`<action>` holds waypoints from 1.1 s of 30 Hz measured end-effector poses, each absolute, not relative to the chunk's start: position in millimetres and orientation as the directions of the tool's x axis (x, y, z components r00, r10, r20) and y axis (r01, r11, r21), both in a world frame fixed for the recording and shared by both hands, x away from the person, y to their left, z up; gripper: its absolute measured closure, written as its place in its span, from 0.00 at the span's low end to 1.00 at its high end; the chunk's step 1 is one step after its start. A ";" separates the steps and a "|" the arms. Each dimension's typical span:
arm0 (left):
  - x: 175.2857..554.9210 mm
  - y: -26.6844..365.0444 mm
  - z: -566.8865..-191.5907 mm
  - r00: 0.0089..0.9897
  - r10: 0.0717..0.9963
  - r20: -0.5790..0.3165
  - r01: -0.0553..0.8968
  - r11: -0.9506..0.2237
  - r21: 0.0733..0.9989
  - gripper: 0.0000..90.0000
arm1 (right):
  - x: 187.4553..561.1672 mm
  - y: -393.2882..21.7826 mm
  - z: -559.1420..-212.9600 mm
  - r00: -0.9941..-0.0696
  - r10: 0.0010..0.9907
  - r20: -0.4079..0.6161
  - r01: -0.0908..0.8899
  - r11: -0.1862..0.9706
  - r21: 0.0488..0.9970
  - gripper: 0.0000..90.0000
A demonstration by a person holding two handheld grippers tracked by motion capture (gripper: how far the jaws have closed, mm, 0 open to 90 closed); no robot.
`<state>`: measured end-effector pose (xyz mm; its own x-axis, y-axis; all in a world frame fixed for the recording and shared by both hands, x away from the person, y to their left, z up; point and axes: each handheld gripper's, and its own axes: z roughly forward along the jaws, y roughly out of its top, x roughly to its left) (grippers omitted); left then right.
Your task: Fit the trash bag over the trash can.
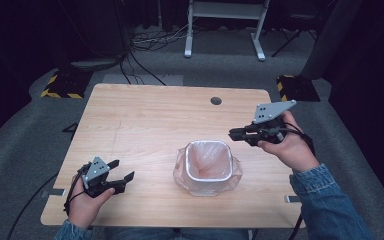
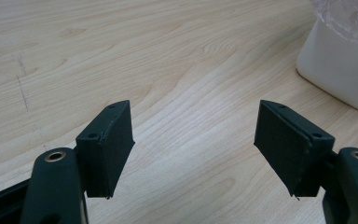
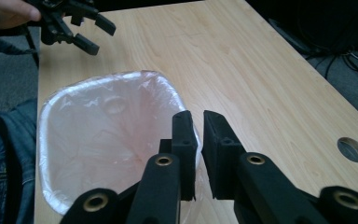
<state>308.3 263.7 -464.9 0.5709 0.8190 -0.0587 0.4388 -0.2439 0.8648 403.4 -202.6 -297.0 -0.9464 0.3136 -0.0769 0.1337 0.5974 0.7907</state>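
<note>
A: Step? Lined bin was set mid-surface, nothing gripped; the bag looked fitted.
B: Left gripper jaws were spread, well clear. Right gripper jaws were nearly pressed together, empty, over the rim. Next: likely the liner to be pinched.

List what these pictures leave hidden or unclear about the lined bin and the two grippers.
- Bin floor: high view, veiled by the creased liner; contents unreadable.
- Bin: left gripper view, cut by the right edge.
- Right gripper: narrow jaw gap; whether anything thin is pinched is unclear.
- Left gripper: body cut by the bottom edge.
</note>
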 end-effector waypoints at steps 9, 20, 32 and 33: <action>301.5 269.7 -465.1 0.553 0.831 -0.058 0.442 -0.234 0.866 0.31 | 402.4 -176.7 -312.6 -0.966 0.250 -0.073 0.108 0.639 0.762 0.86; 297.9 273.9 -466.8 0.541 0.839 -0.063 0.451 -0.226 0.863 0.31 | 402.8 -138.6 -334.8 -0.985 0.170 -0.038 0.092 0.693 0.716 0.81; 298.9 273.3 -468.0 0.543 0.837 -0.065 0.454 -0.227 0.862 0.31 | 403.8 -118.0 -352.4 -0.984 0.179 -0.005 0.130 0.731 0.670 0.72; 299.1 273.4 -468.1 0.545 0.836 -0.065 0.454 -0.230 0.861 0.31 | 405.1 -116.0 -355.0 -0.980 0.199 -0.005 0.146 0.734 0.664 0.69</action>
<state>299.1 273.4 -468.1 0.5454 0.8357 -0.0645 0.4540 -0.2299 0.8608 405.1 -116.0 -355.0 -0.9799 0.1993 -0.0054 0.1455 0.7337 0.6637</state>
